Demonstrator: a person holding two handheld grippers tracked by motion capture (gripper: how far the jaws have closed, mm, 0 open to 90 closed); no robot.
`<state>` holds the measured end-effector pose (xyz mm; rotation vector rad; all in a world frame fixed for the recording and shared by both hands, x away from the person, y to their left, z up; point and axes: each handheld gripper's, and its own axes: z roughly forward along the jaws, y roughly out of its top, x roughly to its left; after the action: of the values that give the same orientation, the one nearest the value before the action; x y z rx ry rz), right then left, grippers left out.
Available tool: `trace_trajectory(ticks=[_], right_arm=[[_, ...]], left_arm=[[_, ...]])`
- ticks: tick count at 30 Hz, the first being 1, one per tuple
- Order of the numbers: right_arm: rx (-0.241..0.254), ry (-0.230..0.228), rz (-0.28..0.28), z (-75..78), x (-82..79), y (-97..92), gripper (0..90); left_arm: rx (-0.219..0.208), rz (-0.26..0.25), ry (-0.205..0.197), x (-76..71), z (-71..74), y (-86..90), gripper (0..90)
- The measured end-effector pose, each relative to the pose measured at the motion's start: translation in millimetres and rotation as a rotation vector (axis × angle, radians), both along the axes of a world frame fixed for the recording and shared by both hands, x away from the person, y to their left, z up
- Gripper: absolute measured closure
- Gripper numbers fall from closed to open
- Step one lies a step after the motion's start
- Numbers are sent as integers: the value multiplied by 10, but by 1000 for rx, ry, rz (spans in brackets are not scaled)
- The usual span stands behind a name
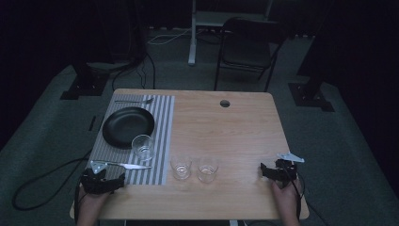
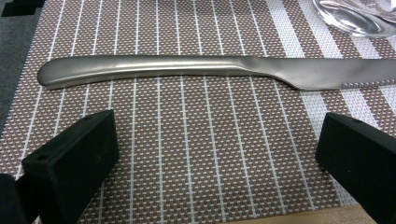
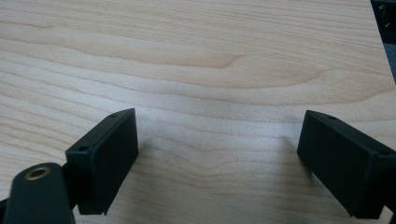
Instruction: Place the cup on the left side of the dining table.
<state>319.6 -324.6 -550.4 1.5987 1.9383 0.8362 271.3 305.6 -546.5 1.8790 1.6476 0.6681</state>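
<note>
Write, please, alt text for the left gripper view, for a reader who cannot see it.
A steel table knife lies flat across a striped woven placemat, just beyond the open left gripper, whose two black jaws stand wide apart and touch nothing. A glass's base shows at top right.

Knife (image 2: 210, 70) tip cut off by right edge of left gripper view; glass (image 2: 359, 16) cropped at top-right corner.
</note>
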Motion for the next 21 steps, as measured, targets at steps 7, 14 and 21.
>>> trace_trajectory(ticks=[7,14,21], right_arm=[[0,0,0,0,0,0,119],[0,0,0,0,0,0,119],[0,0,0,0,0,0,119]], left_arm=[[-1,0,-1,-2,-1,0,1],[2,8,1,-4,-1,-7,0],[1,8,1,-4,-1,-8,0]])
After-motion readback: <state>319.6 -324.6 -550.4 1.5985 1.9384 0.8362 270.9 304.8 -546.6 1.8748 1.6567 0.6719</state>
